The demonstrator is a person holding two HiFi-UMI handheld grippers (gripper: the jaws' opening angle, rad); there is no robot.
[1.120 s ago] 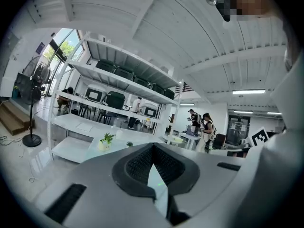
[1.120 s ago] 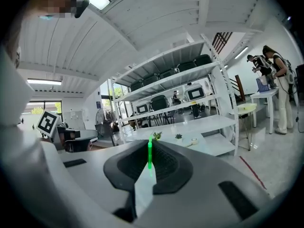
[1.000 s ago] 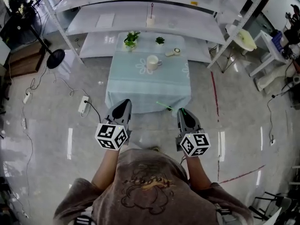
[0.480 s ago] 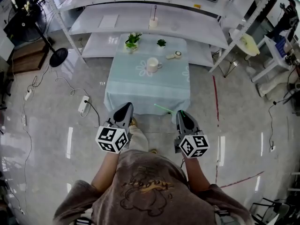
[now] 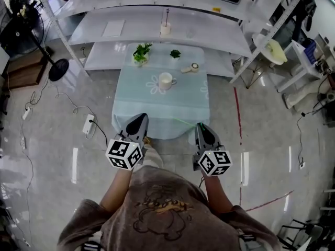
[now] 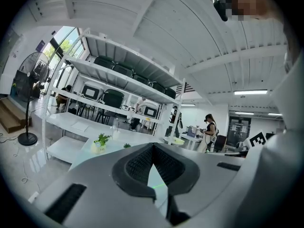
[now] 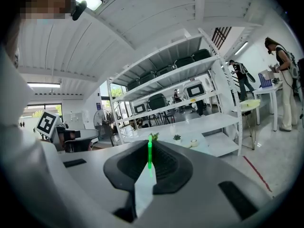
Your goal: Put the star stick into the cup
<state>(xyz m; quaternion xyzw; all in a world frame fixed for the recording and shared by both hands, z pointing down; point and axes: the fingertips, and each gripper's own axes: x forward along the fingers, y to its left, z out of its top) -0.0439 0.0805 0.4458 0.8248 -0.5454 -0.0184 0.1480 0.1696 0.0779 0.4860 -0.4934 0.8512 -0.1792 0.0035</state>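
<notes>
Right gripper view: my right gripper (image 7: pixel 149 145) has its jaws pinched on the green star stick (image 7: pixel 149 156), which pokes up past the tips. Left gripper view: my left gripper (image 6: pixel 153 148) is pressed together at the tips, nothing between. Head view: both grippers hang before the near edge of the cloth-covered table (image 5: pixel 133 114); the cup (image 5: pixel 166 80) stands mid-table, well apart from the stick.

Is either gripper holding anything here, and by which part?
The right gripper pinches the thin green stick near one end; the rest juts past the jaw tips. Which end cannot be told. The left gripper is shut and empty.
</notes>
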